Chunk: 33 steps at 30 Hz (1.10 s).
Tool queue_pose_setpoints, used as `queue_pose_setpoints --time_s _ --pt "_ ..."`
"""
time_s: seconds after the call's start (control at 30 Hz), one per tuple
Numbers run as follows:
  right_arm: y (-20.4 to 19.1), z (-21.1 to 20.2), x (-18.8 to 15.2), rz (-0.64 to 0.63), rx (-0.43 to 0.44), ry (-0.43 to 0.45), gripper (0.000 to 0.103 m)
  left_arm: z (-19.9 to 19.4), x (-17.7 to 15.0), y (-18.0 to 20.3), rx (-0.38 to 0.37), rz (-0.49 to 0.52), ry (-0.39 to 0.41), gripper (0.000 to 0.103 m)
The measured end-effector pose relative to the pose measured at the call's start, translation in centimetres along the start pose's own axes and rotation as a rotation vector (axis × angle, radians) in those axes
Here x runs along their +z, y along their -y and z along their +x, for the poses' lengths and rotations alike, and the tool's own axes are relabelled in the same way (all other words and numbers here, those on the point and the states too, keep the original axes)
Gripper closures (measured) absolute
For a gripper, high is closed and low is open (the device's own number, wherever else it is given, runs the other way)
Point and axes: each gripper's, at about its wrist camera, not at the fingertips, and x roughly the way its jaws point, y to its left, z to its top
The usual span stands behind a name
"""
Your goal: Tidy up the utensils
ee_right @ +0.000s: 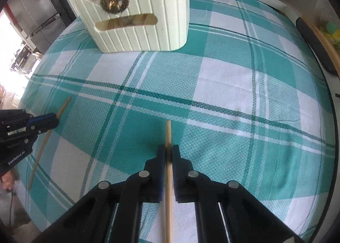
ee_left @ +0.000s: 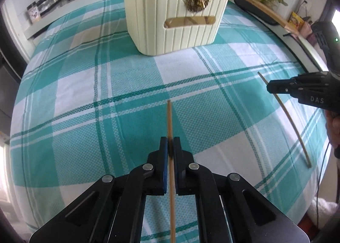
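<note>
A: Kitchen table, mid-sort: the left gripper (ee_left: 170, 147) is clamped on a wooden chopstick (ee_left: 170, 124), its blue-edged fingers pinching the shaft so the tip runs straight ahead along them; the right gripper (ee_right: 169, 153) pinches a second chopstick (ee_right: 168, 134) the same way.

B: Why lengthwise, both of them?

A: Likely so each stick can be tipped up and dropped end-first into the cream holder (ee_left: 174, 15); it stands at the far side of the checked tablecloth (ee_left: 85, 94), well apart from both grippers, with other sticks already poking out of its top.

B: And the holder itself?

A: Ribbed, cream-coloured, apparently plastic, with rounded corners and a slot-shaped window low on its face; a brassy wreath ornament (ee_left: 196, 0) is fixed above the window; through the slot something tan shows, too vague to name.

B: The sticks?

A: Slim, round, pale wood, smooth; seen from the opposite camera each looks bowed, which I take for lens curve; both appear held just above the cloth, though contact is hard to judge; the cloth is a coarse teal-and-white weave, lying flat.
</note>
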Motion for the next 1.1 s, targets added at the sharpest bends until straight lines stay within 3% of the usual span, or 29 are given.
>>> queue_pose_setpoints --time_s 0.23,0.4,0.6,0.9,1.1 --pt "-1.3 -11.5 -1.8 -0.054 0.141 0.250 0.097 -10.4 -0.1 -0.5 -0.082 -0.009 0.248 0.100" --pt "-2.2 -17.9 -2.7 -0.090 0.138 0.395 0.097 -14.8 0.1 -0.5 -0.128 -0.022 0.372 0.100" --pt "-2.4 -21.4 -1.9 -0.080 0.119 0.529 0.097 -16.8 0.6 -0.8 -0.161 -0.055 0.471 0.100" --pt "-1.9 -23.8 2.1 -0.072 0.092 0.573 0.097 -18.3 1.4 -1.4 -0.170 -0.059 0.485 0.100" --pt "-0.5 -24.4 5.9 -0.063 0.057 0.561 0.097 -20.1 4.1 -2.3 -0.185 -0.056 0.509 0.100"
